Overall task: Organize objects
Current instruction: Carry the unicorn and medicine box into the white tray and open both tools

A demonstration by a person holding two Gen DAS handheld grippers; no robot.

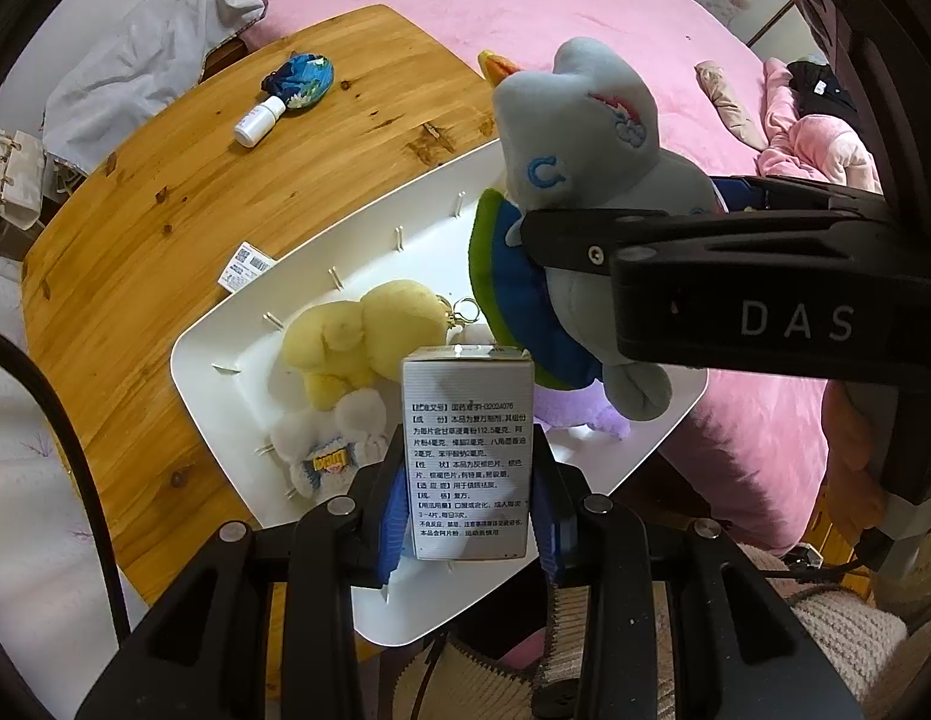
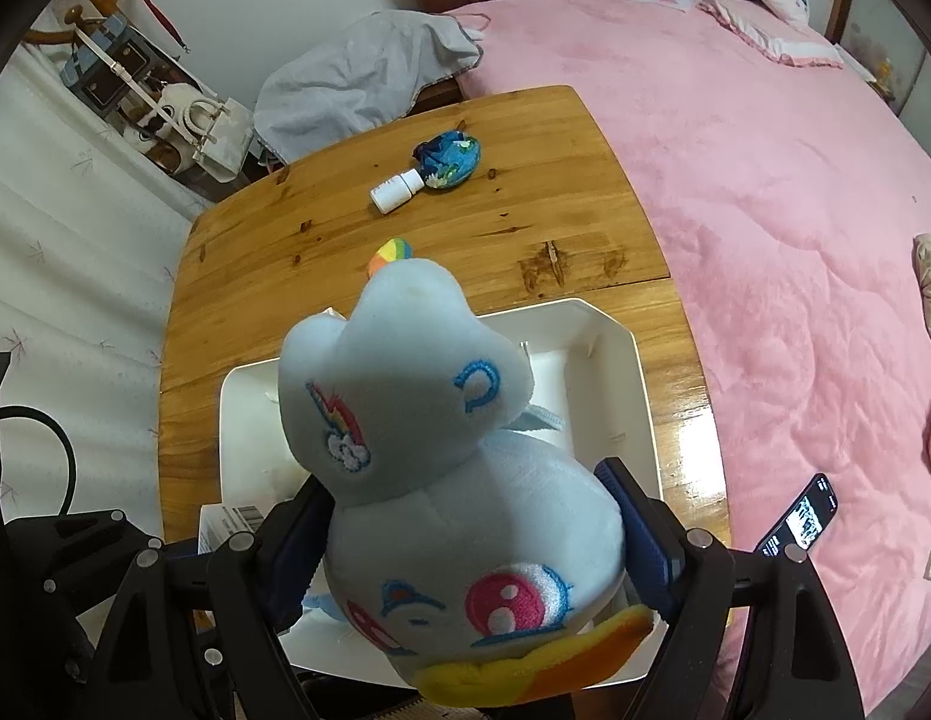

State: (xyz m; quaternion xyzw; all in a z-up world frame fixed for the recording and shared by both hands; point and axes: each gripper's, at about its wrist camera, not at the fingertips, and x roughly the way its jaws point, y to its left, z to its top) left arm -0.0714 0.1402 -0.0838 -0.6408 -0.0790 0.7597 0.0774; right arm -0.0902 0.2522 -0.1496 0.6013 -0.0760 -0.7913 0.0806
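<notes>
My left gripper (image 1: 468, 516) is shut on a white medicine box (image 1: 468, 450) with printed text, held upright above the near part of a white tray (image 1: 213, 354). My right gripper (image 2: 465, 522) is shut on a grey-blue pony plush (image 2: 417, 420), held over the same tray (image 2: 621, 348); the plush also shows in the left wrist view (image 1: 579, 138), clamped by the right gripper's black finger. In the tray lie a yellow plush (image 1: 357, 342), a white plush (image 1: 327, 444) and a purple plush (image 1: 585, 414).
The tray sits on a wooden table (image 1: 165, 210) beside a pink bed (image 2: 765, 210). On the table lie a white bottle (image 1: 258, 120), a blue patterned pouch (image 1: 300, 81) and a small label card (image 1: 244, 265). A phone (image 2: 798, 519) lies on the bed.
</notes>
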